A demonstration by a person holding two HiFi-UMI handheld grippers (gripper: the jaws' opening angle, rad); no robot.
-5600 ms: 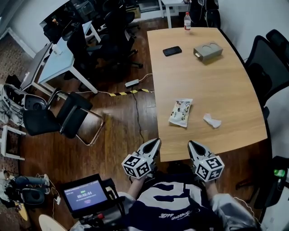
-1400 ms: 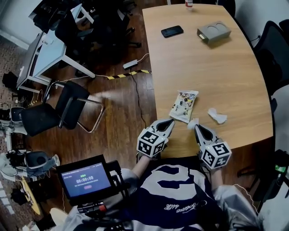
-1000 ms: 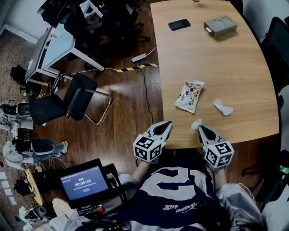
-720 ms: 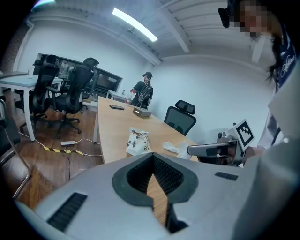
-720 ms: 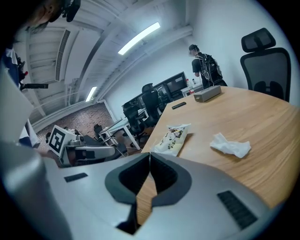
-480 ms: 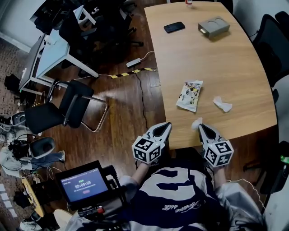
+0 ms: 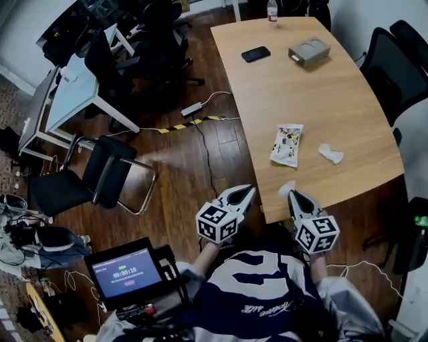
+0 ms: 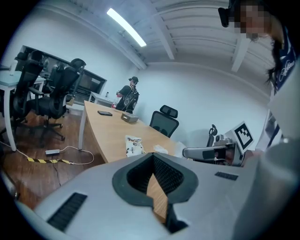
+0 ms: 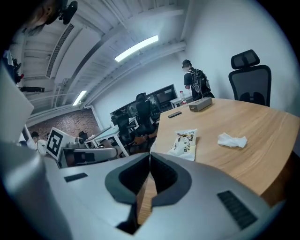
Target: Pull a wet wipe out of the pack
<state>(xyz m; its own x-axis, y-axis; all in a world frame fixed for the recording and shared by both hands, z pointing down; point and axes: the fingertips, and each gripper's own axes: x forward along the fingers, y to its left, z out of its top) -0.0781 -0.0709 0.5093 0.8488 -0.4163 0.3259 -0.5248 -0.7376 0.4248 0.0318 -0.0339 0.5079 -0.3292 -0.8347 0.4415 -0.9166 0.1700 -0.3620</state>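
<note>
on table ahead of right gripper: pack; wipe pinched in jaws

One pack, two wipes

On the table, toward the near end: pack, with crumpled wipe just right of it. Far back: phone left, box right, bottle behind both at the far edge. At the near corner: left tool beside right tool, second wipe pinched at the right one's tip; chair on the floor, well left.
</note>
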